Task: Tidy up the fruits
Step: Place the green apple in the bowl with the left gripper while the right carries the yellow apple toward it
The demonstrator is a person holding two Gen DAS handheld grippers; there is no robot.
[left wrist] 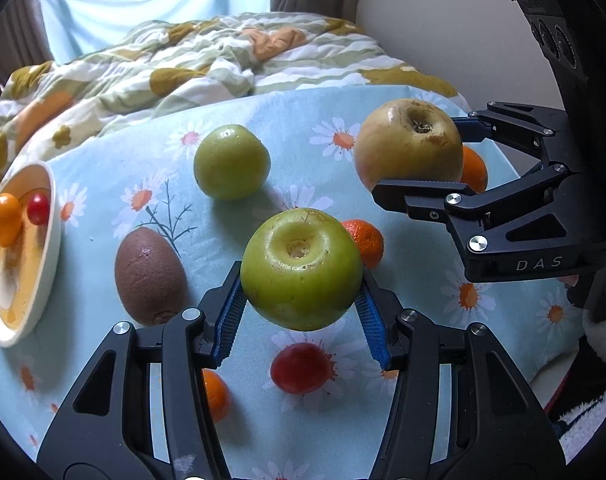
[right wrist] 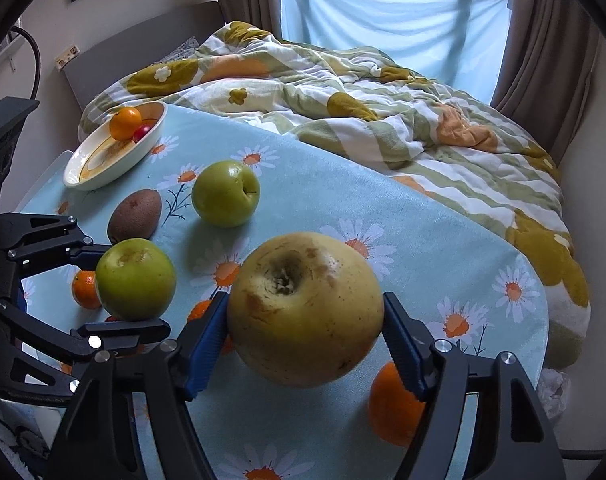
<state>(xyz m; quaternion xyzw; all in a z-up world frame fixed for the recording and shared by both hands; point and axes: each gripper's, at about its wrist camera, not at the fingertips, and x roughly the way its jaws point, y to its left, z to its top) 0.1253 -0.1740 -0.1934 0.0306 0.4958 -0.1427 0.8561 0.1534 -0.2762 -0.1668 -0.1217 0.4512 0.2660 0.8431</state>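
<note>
My left gripper point(left wrist: 301, 312) is shut on a green apple point(left wrist: 301, 268) and holds it above the table; it also shows in the right wrist view point(right wrist: 135, 280). My right gripper point(right wrist: 307, 340) is shut on a yellow apple point(right wrist: 305, 308), also lifted, seen in the left wrist view point(left wrist: 409, 142). A second green apple point(left wrist: 231, 162) and a brown kiwi point(left wrist: 149, 276) lie on the daisy cloth. A white bowl point(left wrist: 49, 252) at the left holds a small orange fruit point(left wrist: 3, 218) and a cherry tomato point(left wrist: 38, 209).
Small oranges point(left wrist: 365, 240) point(left wrist: 215, 394) point(right wrist: 393, 408) and a red tomato point(left wrist: 301, 368) lie on the cloth under the grippers. A rumpled quilt point(right wrist: 383, 92) on a bed lies beyond the table's far edge. A wall is at the right.
</note>
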